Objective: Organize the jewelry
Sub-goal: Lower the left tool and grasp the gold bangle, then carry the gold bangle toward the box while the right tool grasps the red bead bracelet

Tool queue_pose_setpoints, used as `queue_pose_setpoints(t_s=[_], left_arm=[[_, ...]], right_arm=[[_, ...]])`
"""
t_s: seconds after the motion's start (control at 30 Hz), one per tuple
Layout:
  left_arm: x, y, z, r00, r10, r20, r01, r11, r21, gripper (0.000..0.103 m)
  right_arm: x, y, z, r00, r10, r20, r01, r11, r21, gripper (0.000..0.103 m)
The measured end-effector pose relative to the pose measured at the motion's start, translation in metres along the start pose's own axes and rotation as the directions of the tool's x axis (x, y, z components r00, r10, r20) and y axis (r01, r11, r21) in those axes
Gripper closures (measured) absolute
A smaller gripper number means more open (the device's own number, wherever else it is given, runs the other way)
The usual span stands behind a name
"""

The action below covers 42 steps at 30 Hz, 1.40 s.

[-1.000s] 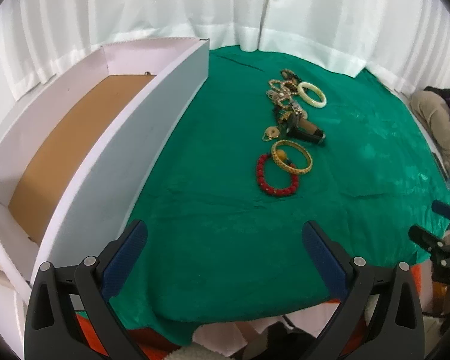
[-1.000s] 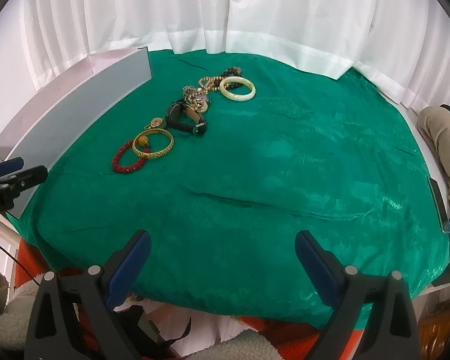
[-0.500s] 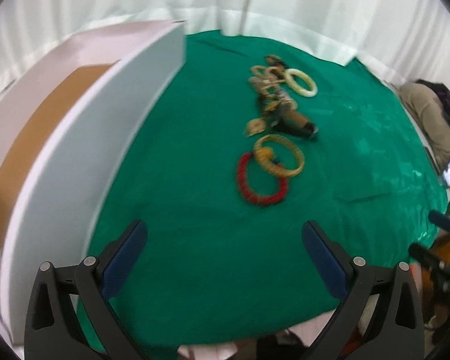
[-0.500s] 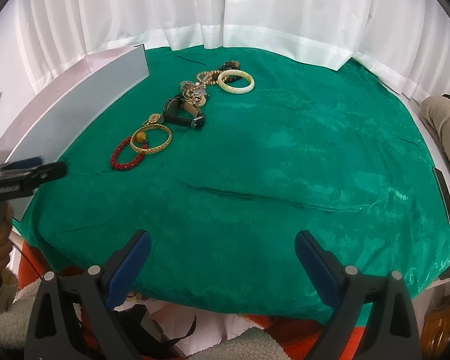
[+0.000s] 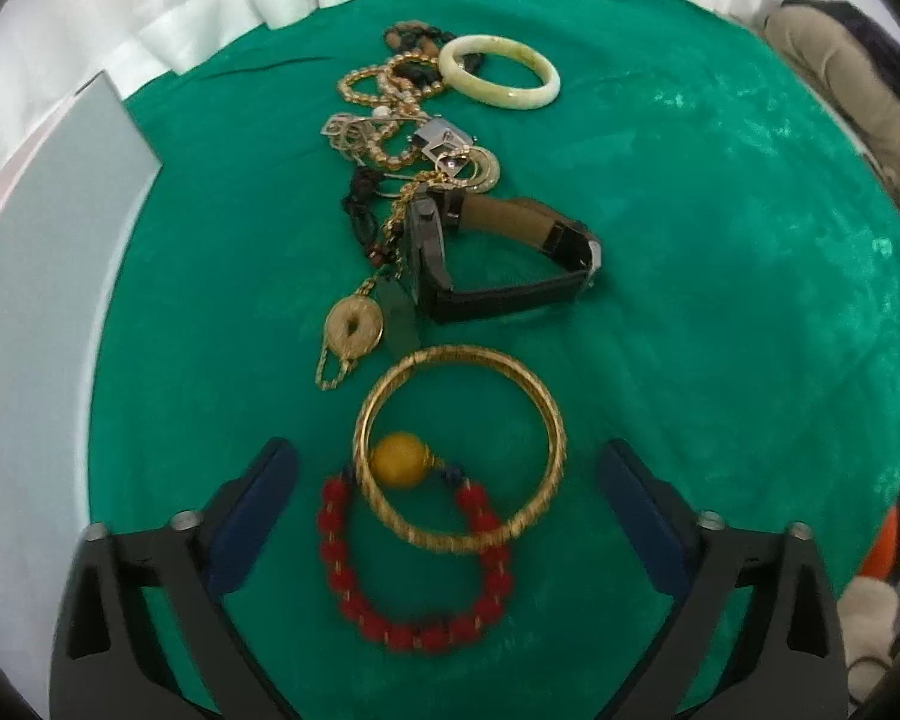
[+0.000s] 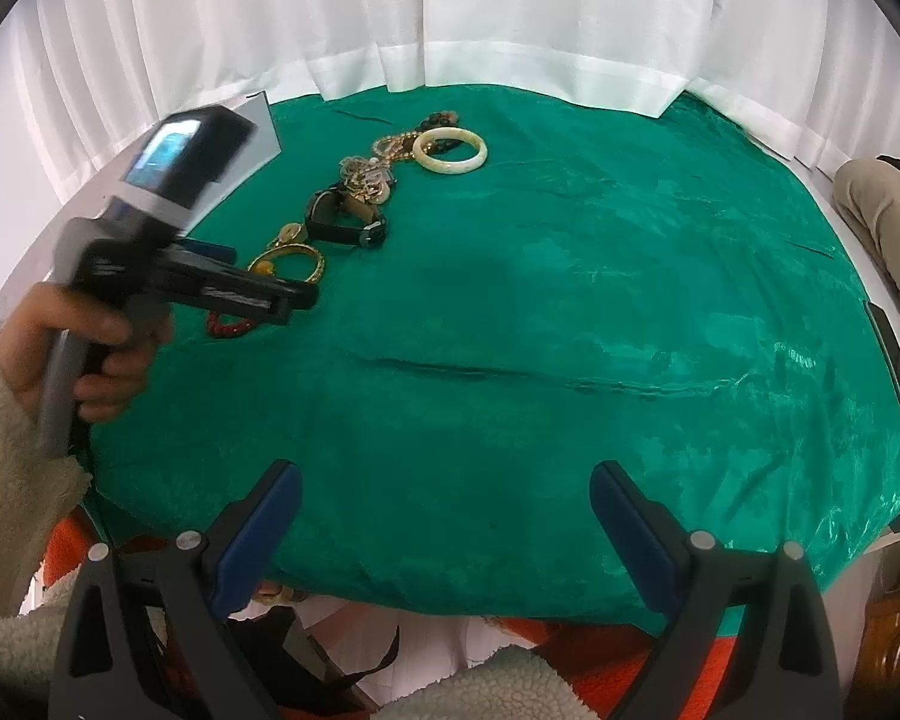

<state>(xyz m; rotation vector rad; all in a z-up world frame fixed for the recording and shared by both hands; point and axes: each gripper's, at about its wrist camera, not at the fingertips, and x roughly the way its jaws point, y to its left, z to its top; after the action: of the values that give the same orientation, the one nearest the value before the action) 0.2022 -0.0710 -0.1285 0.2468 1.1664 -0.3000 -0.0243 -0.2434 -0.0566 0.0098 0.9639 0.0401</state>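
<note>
A green-covered bench (image 5: 720, 312) carries a line of jewelry running away from the left hand-held gripper (image 5: 447, 483). Its blue-padded jaws stand wide apart and are closing, pads touching nothing. Directly between and just below them lies a red bead bracelet (image 5: 414, 630), a flat ring with its large yellow bead (image 5: 399, 459) on the far side. A gold bangle (image 5: 459, 450) overlaps the bracelet's far edge, the yellow bead sitting inside it. Farther ahead along the same line lie a gold pendant (image 5: 354, 327), a dark-strapped watch (image 5: 498, 258), tangled chains and a pale bangle (image 5: 498, 78).

The right hand-held gripper (image 6: 444, 516) hangs open over bare cloth near the bench's front edge, well apart from the jewelry, which lies ahead and to its left. The left one is plainly nearer; the red bracelet looks like its likely pick.
</note>
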Motion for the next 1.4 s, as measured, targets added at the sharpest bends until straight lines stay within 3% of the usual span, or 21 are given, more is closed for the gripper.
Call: queue_pose_setpoints(t_s=[0.07, 0.23, 0.4, 0.8, 1.03, 1.13, 1.2, 1.23, 1.33, 1.4], left_arm=[[-0.002, 0.002, 0.003, 0.999, -0.042, 0.008, 0.042, 0.999, -0.016, 0.033], [-0.020, 0.015, 0.000, 0.997, -0.067, 0.045, 0.071, 0.993, -0.096, 0.033], [-0.064, 0.038, -0.020, 0.989, -0.084, 0.122, 0.104, 0.979, -0.173, 0.033], [-0.130, 0.081, -0.075, 0.973, -0.048, 0.227, 0.111, 0.955, -0.276, 0.033], [-0.144, 0.094, -0.083, 0.966, -0.025, 0.257, 0.111, 0.940, -0.323, 0.033], [-0.151, 0.101, -0.089, 0.963, -0.010, 0.269, 0.107, 0.931, -0.350, 0.033], [-0.156, 0.106, -0.094, 0.962, 0.005, 0.274, 0.099, 0.925, -0.366, 0.033], [-0.157, 0.108, -0.096, 0.962, 0.008, 0.274, 0.098, 0.923, -0.372, 0.033], [-0.157, 0.114, -0.100, 0.962, 0.011, 0.273, 0.100, 0.916, -0.390, 0.033], [-0.158, 0.118, -0.101, 0.962, 0.013, 0.274, 0.103, 0.910, -0.402, 0.033]], right_arm=[[0.000, -0.003, -0.001, 1.000, 0.002, 0.000, -0.002, 1.000, 0.010, 0.004], [0.003, -0.013, -0.001, 1.000, 0.002, -0.003, -0.001, 0.999, 0.039, 0.004], [0.008, -0.013, 0.001, 1.000, 0.007, -0.017, -0.007, 0.999, 0.042, 0.004], [0.023, 0.019, 0.022, 0.999, 0.024, -0.031, -0.026, 0.996, -0.088, 0.004], [0.056, 0.036, 0.060, 0.982, 0.172, -0.072, -0.182, 0.971, -0.157, 0.005], [0.075, 0.023, 0.085, 0.973, 0.211, -0.093, -0.218, 0.973, -0.071, 0.005], [0.085, 0.017, 0.098, 0.961, 0.254, -0.111, -0.255, 0.967, 0.007, 0.023], [0.091, 0.018, 0.105, 0.949, 0.288, -0.127, -0.286, 0.958, 0.035, 0.037], [0.108, 0.039, 0.113, 0.929, 0.327, -0.175, -0.327, 0.945, 0.031, 0.051], [0.119, 0.065, 0.114, 0.913, 0.352, -0.207, -0.363, 0.932, -0.018, 0.054]])
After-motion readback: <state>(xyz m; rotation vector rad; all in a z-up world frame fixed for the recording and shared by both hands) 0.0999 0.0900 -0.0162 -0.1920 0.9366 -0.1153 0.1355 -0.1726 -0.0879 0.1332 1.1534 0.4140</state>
